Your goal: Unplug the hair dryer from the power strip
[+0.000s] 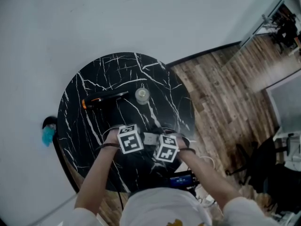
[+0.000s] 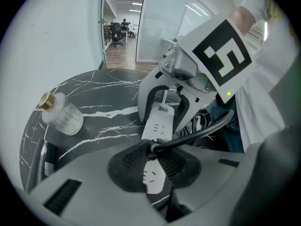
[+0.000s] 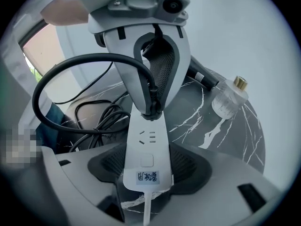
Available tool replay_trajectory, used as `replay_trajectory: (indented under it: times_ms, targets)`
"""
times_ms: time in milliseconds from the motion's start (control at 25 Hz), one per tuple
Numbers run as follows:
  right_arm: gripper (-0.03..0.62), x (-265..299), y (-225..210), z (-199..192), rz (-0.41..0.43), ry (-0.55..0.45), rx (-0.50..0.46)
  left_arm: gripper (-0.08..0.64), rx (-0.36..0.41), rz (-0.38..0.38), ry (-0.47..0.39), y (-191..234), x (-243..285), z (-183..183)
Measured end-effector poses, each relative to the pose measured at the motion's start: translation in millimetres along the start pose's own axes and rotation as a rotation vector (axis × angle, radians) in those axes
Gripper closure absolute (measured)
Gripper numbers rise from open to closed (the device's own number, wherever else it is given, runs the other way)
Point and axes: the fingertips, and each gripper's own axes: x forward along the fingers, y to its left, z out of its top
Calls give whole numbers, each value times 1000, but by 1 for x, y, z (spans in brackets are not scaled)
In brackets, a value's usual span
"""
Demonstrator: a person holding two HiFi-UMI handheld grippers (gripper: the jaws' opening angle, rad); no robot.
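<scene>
A white power strip (image 1: 150,138) lies on the black marble table (image 1: 117,69) between my two grippers. In the left gripper view my left gripper (image 2: 154,150) is shut on the black plug (image 2: 153,145) seated in the strip (image 2: 160,121); its cable (image 2: 207,128) runs off to the right. In the right gripper view my right gripper (image 3: 148,161) straddles the strip's switch end (image 3: 146,160) with jaws wide, pads beside its long edges. The left gripper (image 3: 153,105) faces it, on the plug. The black and orange hair dryer (image 1: 106,99) lies at the table's back left.
A small clear bottle with a gold cap (image 1: 142,95) stands behind the strip. Loose black cables (image 3: 101,121) are bundled at the table's near edge. Wood floor (image 1: 221,93) lies to the right, and a blue object (image 1: 48,134) hangs off the table's left side.
</scene>
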Motion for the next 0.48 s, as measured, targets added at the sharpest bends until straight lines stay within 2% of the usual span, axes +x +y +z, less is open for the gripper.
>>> replay_trajectory:
  times_ms: [400,480]
  targets:
    - [328,3,0,-3,8,53,12,503,-30,-23,-31,1,1,0]
    - [328,5,-2,-2,8,43,38,502,-28,-13,-35,3,0,1]
